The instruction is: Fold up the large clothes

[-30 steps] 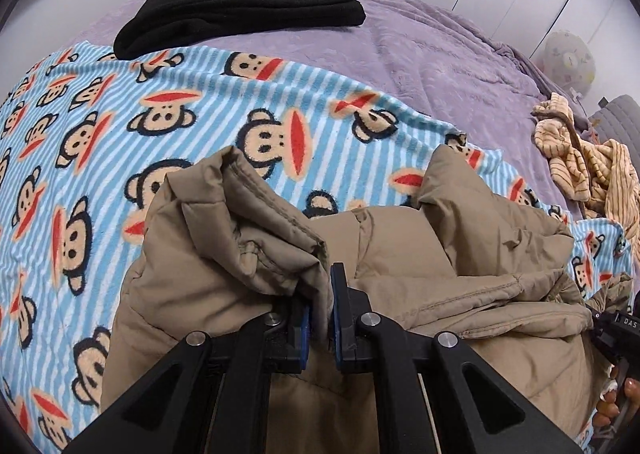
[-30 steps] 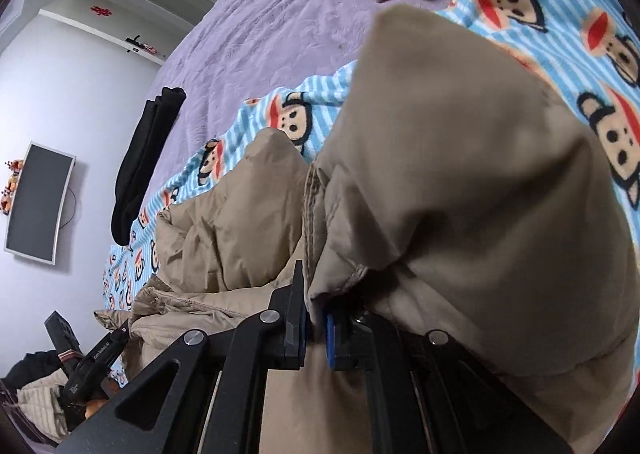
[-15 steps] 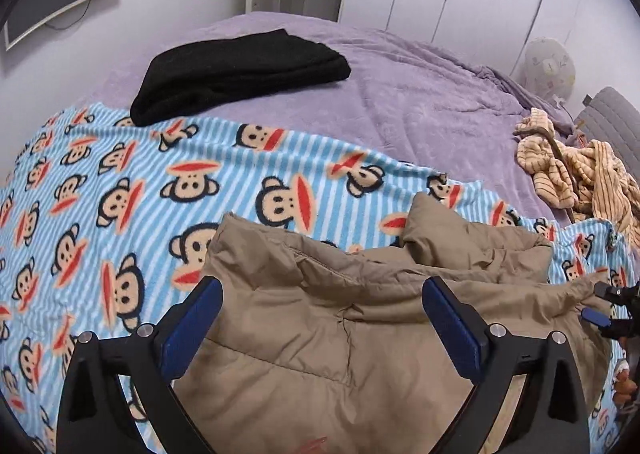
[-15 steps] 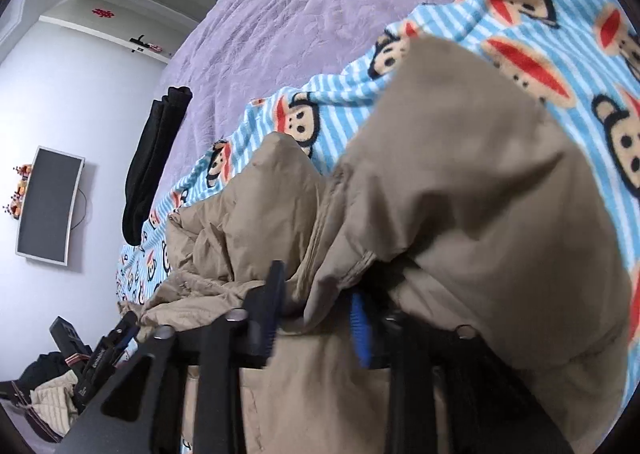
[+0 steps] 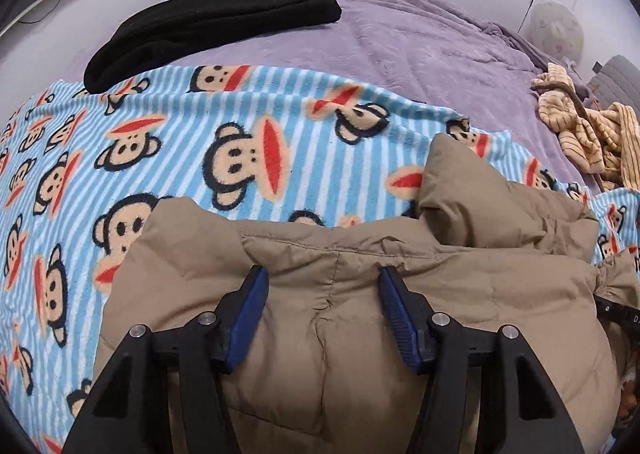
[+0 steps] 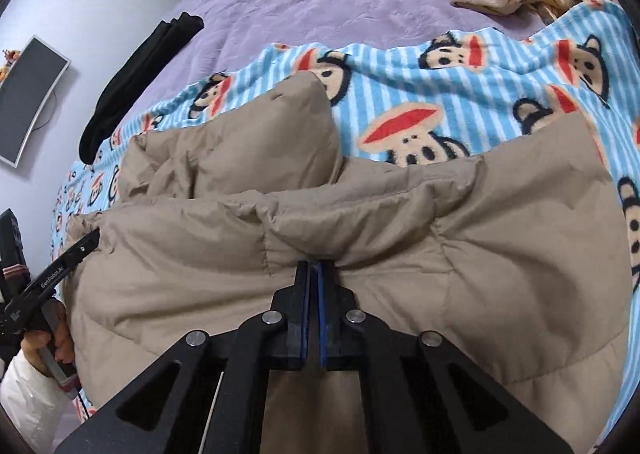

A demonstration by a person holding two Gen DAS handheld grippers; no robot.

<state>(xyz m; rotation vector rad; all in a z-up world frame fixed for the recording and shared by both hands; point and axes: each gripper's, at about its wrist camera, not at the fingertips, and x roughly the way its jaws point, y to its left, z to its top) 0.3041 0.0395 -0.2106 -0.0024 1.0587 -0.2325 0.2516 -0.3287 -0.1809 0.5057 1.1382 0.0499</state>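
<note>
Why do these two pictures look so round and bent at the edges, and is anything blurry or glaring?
Left wrist view: fisheye bulges the monkey blanket; black corners frame the circle; even, soft light, everything sharp, including the tan jacket. Right wrist view: same bulge, the scene tilted, the wall screen curved; no glare, only soft shadow under the jacket's folds.

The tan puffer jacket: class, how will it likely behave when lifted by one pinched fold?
The tan puffer jacket probably droops floppily; it puckers around the shut right tool. Its puffy quilting suggests lightness. The smooth shell may slip.
</note>
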